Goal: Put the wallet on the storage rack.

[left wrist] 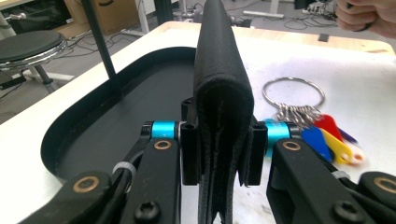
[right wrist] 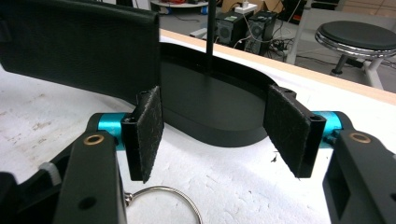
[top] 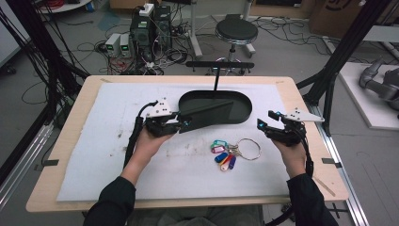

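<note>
A black folded leather wallet hangs tilted over the near left rim of a black oval tray. My left gripper is shut on the wallet's left end. In the left gripper view the wallet stands on edge, pinched between the jaws of that gripper, with the tray behind it. My right gripper hovers to the right of the tray, open with nothing between its pads. A key ring with coloured tags lies on the white mat between the two hands.
A thin black post with a crossbar rises from the tray's far side. The white foam mat covers most of the wooden table. A stool and computers with cables stand on the floor beyond the table.
</note>
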The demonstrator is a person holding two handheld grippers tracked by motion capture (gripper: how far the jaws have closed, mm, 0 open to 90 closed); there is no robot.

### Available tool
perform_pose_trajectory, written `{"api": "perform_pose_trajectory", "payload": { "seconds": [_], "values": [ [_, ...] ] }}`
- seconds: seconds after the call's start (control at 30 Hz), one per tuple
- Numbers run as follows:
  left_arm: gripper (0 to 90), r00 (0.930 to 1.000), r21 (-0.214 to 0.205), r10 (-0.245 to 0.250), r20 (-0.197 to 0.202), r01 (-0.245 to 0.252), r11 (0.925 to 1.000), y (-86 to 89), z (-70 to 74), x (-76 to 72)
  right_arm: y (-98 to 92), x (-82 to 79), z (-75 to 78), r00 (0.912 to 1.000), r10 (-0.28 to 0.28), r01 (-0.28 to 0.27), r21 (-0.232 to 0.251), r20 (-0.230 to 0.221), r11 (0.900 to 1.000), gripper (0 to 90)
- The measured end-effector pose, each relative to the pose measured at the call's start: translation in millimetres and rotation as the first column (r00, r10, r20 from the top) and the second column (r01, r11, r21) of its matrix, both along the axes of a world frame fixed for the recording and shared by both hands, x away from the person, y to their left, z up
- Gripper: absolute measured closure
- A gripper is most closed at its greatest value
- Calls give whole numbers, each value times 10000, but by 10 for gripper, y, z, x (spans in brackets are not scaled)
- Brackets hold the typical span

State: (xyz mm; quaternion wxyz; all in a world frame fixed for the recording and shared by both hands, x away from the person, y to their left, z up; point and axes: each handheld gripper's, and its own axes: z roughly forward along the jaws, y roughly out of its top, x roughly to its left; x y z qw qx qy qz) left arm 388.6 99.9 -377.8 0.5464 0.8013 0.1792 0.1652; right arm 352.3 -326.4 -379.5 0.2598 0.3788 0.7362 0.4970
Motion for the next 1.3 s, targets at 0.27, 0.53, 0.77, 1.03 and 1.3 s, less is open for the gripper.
{"api": "perform_pose_trajectory", "payload": {
  "seconds": [0.27, 0.53, 0.77, 1.03, 1.3],
  "values": [
    [743, 9997, -96, 215, 114, -214, 9997, -109, 0, 176, -3, 19, -13, 9999, -99, 99, -28, -35, 9999, 387],
    [743, 9993, -135, 365, 119, -363, 9992, -220, -19, 327, -9, 20, -22, 9999, -141, 141, -30, -50, 9999, 388],
    [743, 9987, -232, 488, 132, -485, 9986, -332, -19, 477, -15, 27, -26, 9998, -179, 179, -34, -58, 9998, 391],
    [743, 9971, -373, 764, -16, -764, 9964, -408, -46, 648, -41, 41, -34, 9998, -210, 211, 56, -72, 9998, 391],
    [743, 9968, -531, 805, -9, -804, 9953, -489, -142, 762, -57, 46, -38, 9996, -271, 271, 60, -88, 9996, 393]
  ]
}}
